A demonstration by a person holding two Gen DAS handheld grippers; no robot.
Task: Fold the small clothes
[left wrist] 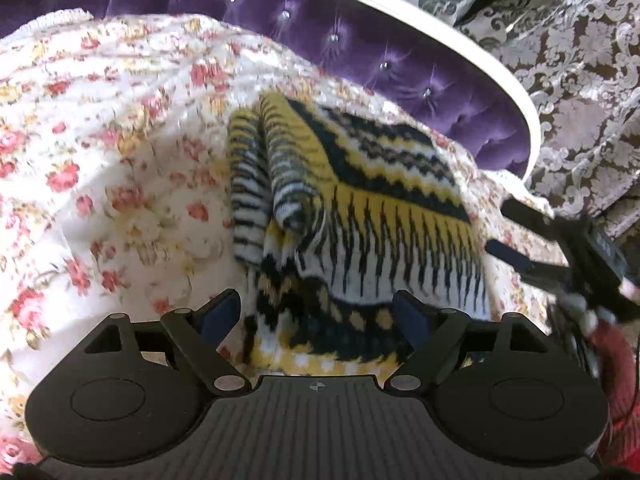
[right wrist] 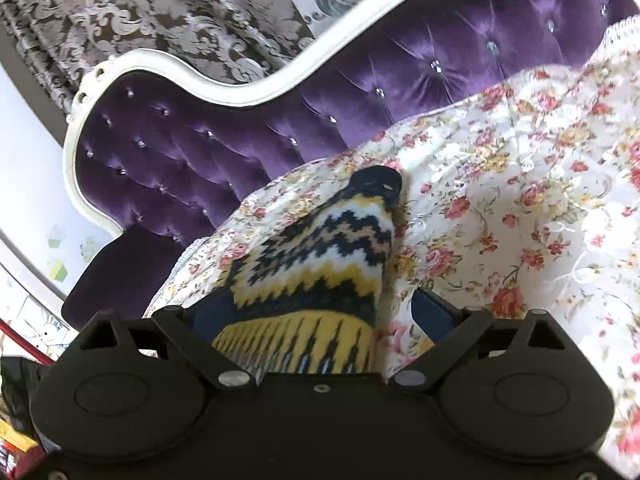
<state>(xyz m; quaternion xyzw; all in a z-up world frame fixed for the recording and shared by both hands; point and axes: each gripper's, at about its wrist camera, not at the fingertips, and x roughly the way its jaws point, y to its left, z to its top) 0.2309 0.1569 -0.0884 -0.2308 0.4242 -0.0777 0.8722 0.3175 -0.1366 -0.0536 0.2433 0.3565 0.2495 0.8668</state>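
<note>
Sweater folded on floral cover — long axis toward headboard; both claws released.

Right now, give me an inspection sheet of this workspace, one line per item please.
Surface: floral bedspread, rumpled, covering the bed.
Job's things: one yellow, black and white knit garment, partly folded, with a sleeve lying over its left side.
Clutter: nothing seen on the bedspread.
Grippers: left gripper open, its fingers either side of the garment's near edge; right gripper open, the garment's edge between its fingers, also in view at the right of the left wrist view.
Cables: nothing seen.
Surroundings: purple tufted headboard with a white frame; damask curtain behind it; red fabric at the right edge, unclear what it is.
</note>
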